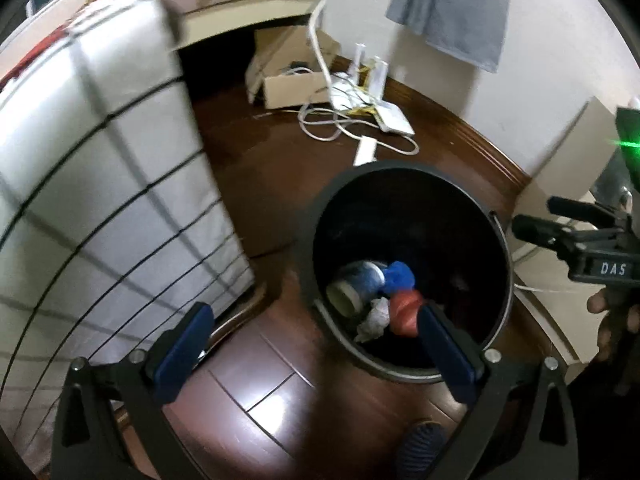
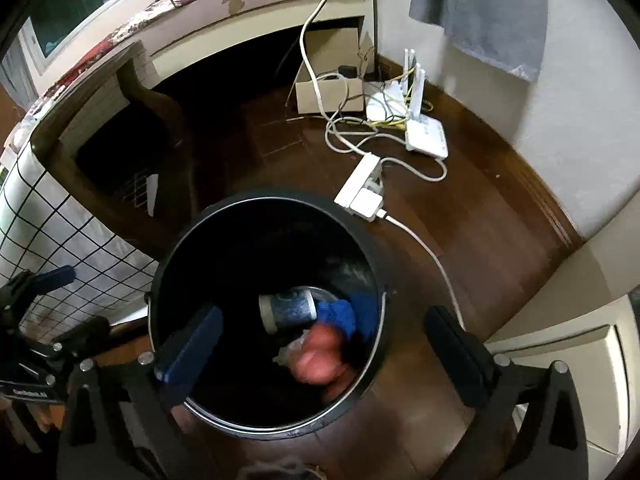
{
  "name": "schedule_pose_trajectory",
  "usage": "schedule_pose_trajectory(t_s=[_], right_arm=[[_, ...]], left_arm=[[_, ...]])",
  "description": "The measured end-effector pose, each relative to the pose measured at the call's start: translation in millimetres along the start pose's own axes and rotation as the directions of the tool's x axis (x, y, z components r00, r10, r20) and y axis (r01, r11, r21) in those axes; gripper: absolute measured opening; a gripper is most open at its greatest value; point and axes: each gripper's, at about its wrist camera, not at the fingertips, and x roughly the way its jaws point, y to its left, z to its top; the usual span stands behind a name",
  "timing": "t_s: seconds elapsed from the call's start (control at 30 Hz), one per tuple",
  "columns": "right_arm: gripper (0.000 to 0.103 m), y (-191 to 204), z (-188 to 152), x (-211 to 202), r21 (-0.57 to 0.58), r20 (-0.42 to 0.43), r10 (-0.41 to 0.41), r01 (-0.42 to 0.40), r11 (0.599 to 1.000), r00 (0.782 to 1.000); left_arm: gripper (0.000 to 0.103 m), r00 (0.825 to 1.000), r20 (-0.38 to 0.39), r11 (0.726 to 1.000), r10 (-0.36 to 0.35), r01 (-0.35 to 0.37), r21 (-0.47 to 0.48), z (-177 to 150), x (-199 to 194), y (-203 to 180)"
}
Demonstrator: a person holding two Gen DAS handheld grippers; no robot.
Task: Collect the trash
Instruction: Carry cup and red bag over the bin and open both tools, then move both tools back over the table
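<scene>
Bin mouth open — chair crowds beside.

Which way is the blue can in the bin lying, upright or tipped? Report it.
Tipped. The blue can lies on its side at the bottom of the black bin, its pale end facing sideways, beside blue and red crumpled trash.

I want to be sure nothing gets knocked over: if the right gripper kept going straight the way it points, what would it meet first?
Probably the open mouth of the black bin. The right gripper, jaws open and empty, would likely pass inside and reach the orange trash near the bottom, though depth is unclear.
</scene>
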Motion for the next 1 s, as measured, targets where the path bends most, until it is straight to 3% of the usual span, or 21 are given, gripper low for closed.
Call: schedule_pose_trajectory(t_s=[0.37, 1.0], right_arm=[[0.102, 31.8, 4.1, -39.6, -0.055, 0.092, -0.044, 0.049, 0.997, 0.995], [0.102, 138.0, 16.0, -96.1, -0.197, 0.214, 0.087, -0.044, 0.979, 0.973]], left_arm=[[0.102, 0.992, 0.117, 0.997, 0.048, -0.041, -0.064, -9.8, -53.4, 25.8], [0.102, 0.957, 0.248, 0.975, 0.150, -0.101, -0.201, -23.9, -126.9, 86.2]])
